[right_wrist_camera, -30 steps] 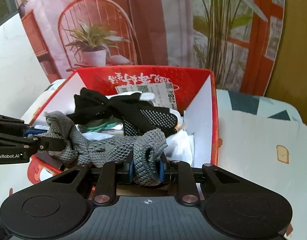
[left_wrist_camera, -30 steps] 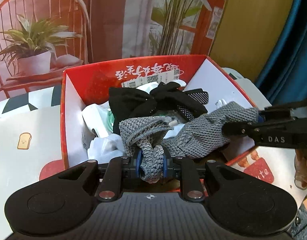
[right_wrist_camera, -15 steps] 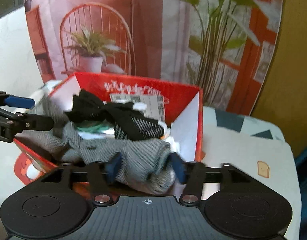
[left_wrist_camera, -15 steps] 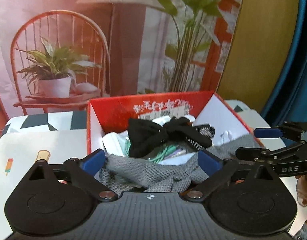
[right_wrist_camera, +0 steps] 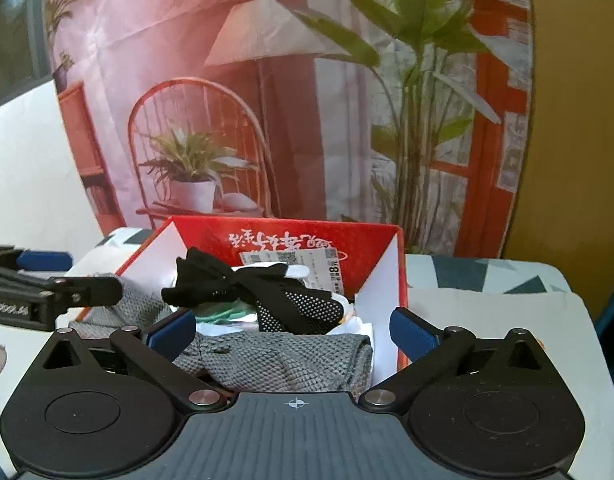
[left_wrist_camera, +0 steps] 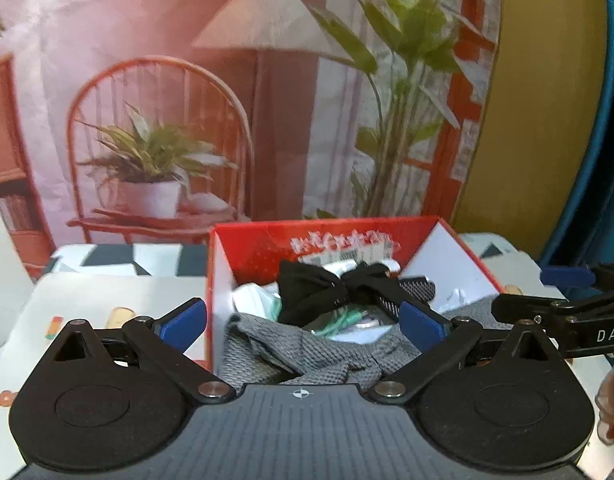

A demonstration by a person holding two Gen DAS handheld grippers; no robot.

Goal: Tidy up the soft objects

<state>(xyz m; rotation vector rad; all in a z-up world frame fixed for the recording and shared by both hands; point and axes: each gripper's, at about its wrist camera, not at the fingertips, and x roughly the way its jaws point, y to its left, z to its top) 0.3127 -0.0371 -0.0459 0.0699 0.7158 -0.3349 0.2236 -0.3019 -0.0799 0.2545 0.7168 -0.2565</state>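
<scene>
- Presently my left gripper (left_wrist_camera: pixel 303 322) and right gripper (right_wrist_camera: pixel 293 326) both stand spread wide, the right's jaws having just been opening; nothing is clamped.
- Grey knitted cloth (right_wrist_camera: pixel 279 354) lies released across the near edge of the red box (left_wrist_camera: pixel 267 236), atop a black glove (right_wrist_camera: pixel 291 300), apparently deposited for storage.
- Box rests on a patterned tabletop (right_wrist_camera: pixel 487 320); printed backdrop (left_wrist_camera: pixel 167 60) behind.

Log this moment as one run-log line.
left tool: open, empty | right tool: jaws just opened, empty | grey cloth: lying in red box, over black gloves' near side
</scene>
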